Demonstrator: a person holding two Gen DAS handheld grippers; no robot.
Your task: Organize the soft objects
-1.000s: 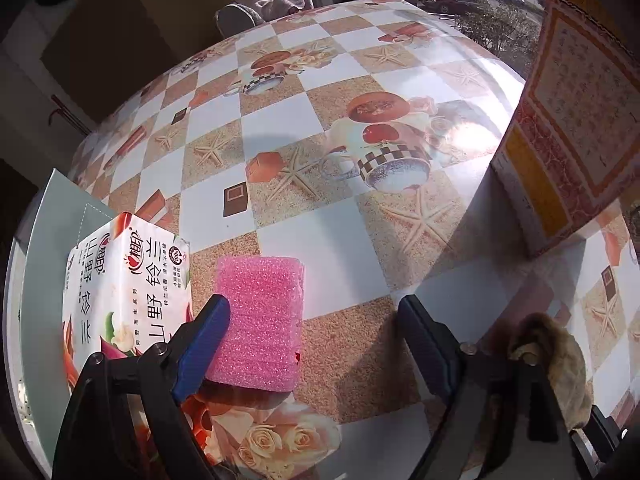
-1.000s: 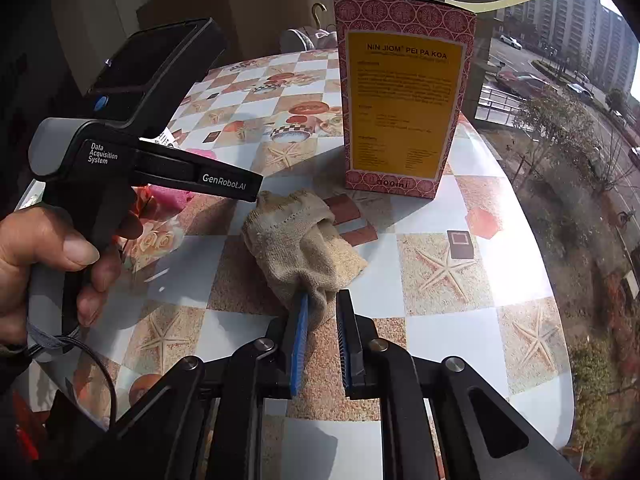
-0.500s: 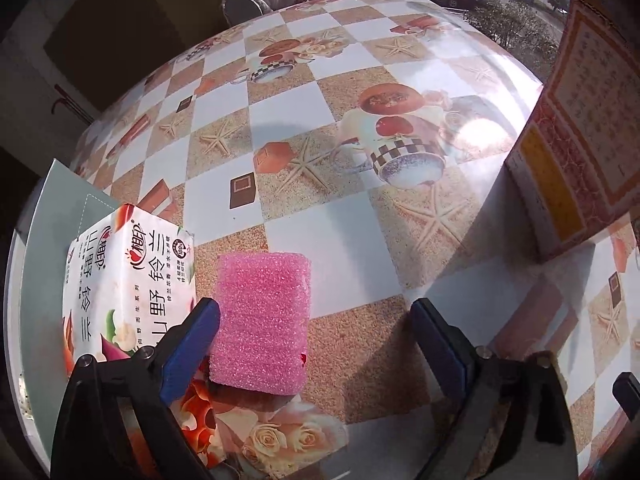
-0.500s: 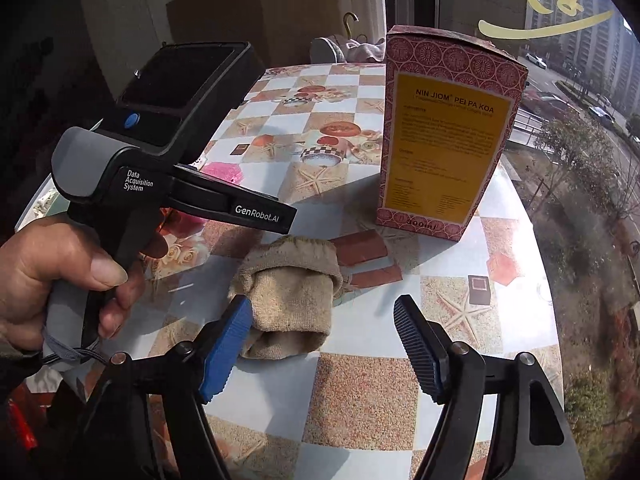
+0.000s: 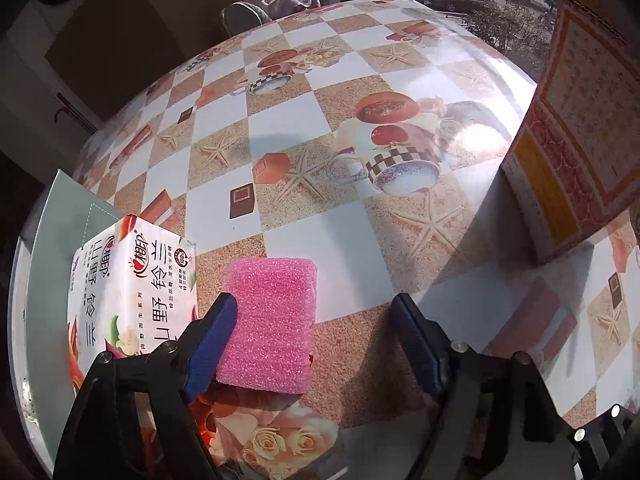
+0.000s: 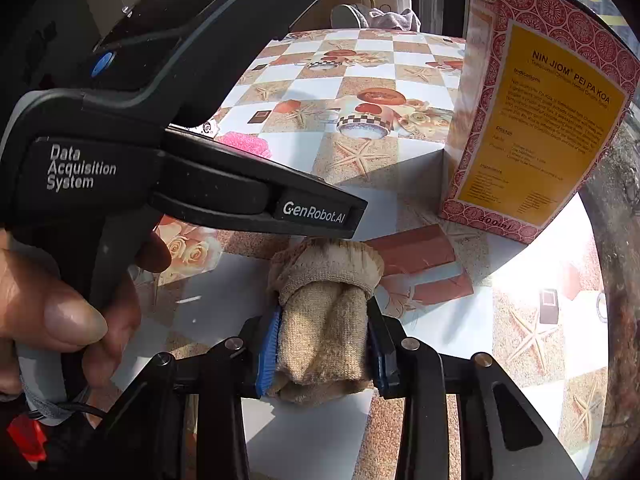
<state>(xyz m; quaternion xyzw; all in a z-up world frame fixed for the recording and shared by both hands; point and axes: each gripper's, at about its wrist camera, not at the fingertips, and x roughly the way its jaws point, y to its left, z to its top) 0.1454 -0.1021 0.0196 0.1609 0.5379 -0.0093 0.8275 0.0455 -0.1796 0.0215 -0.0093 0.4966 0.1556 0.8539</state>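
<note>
On the checkered table (image 5: 320,128), one pink sponge (image 5: 270,326) sits between the closing, untouching left gripper (image 5: 310,344), while the right gripper (image 6: 322,346) just squeezed one beige sock (image 6: 324,332).

Hard daylight from the window side, glare patch on the glossy surface (image 5: 476,136) near its far right edge. Sharp dark shadows beside the box (image 6: 536,112). Strong fisheye bending, black vignetted corners, focus crisp.
</note>
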